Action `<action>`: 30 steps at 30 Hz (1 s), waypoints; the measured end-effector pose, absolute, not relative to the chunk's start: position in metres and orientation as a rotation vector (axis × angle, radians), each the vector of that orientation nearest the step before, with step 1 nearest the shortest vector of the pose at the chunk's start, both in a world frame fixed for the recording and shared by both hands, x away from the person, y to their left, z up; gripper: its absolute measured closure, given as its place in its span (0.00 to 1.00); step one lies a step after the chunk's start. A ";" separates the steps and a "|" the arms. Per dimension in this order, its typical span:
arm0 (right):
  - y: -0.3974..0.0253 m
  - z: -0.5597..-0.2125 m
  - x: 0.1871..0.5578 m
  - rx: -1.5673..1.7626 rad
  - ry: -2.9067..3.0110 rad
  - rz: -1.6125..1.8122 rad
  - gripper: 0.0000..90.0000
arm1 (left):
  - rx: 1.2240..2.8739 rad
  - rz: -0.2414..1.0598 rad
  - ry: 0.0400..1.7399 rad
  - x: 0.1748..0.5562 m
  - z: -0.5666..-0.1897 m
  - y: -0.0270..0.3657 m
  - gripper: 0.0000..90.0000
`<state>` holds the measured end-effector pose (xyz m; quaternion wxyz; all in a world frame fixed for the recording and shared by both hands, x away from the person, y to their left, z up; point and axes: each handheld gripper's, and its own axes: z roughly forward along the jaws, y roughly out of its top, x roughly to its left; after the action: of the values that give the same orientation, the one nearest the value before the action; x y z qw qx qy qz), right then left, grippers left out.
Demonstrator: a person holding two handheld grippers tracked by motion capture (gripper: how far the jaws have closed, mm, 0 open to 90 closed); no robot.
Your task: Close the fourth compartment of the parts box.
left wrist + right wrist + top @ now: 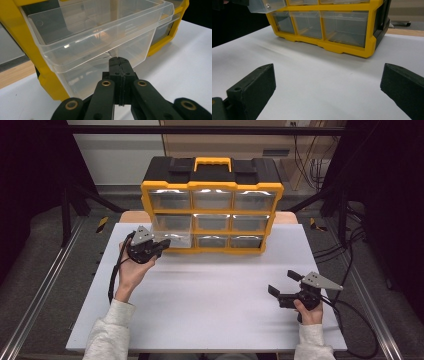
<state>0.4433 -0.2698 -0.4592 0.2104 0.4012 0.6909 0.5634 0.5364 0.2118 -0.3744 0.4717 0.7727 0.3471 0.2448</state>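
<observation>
Big white table (210,290) first, taking up most of the high view, with a strip of bare wood peeking out behind it. Sitting at the far middle of it: a yellow and black organizer (212,205), carry handle on top, three rows of three clear drawers facing the person. No brand, label or writing readable anywhere on it, not even up close.

Then the drawer (97,37) itself, the clear plastic one from the left column, middle row. Pulled partway out of its slot, sticking forward past the yellow frame toward the left edge of the cabinet front. Looks empty through the walls, though glare makes that hard to swear to. Other drawers all pushed in flush.

Left gripper (161,246) right up against that drawer's front, held in a hand with a light sleeve. Jaws pressed together in the left gripper view, tips meeting at the drawer's front wall just under the lip, so apparently pinching the pull tab there, but can't quite see the tab between them.

Right gripper (283,283) well apart from the cabinet, resting low over the near right part of the table, jaws spread wide with nothing between them but bare tabletop.
</observation>
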 end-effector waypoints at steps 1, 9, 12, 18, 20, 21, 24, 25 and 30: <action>-0.270 -0.459 0.443 1.115 1.920 1.566 0.00 | 1.894 0.599 0.852 0.537 -0.374 0.212 0.99; -0.270 -0.459 0.443 1.114 1.921 1.564 0.00 | 1.906 0.613 0.855 0.543 -0.372 0.211 0.99; -0.270 -0.459 0.443 1.114 1.920 1.567 0.00 | 1.909 0.614 0.858 0.545 -0.371 0.210 0.99; -0.270 -0.459 0.443 1.115 1.920 1.568 0.00 | 1.909 0.621 0.865 0.550 -0.371 0.210 0.99; -0.270 -0.459 0.443 1.113 1.920 1.566 0.00 | 1.909 0.626 0.861 0.551 -0.372 0.210 0.99; -0.270 -0.459 0.443 1.115 1.919 1.568 0.00 | 1.909 0.625 0.863 0.552 -0.372 0.210 0.99; -0.270 -0.459 0.443 1.115 1.917 1.569 0.00 | 1.907 0.626 0.866 0.554 -0.373 0.211 0.99; -0.270 -0.459 0.443 1.113 1.918 1.568 0.00 | 1.907 0.629 0.867 0.554 -0.373 0.211 0.99; -0.270 -0.459 0.443 1.114 1.917 1.569 0.00 | 1.903 0.645 0.868 0.556 -0.373 0.211 0.99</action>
<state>0.4430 -0.2702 -0.4588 0.2111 0.4008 0.6900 0.5645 0.5565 0.2113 -0.3733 0.4588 0.7725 0.3525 0.2617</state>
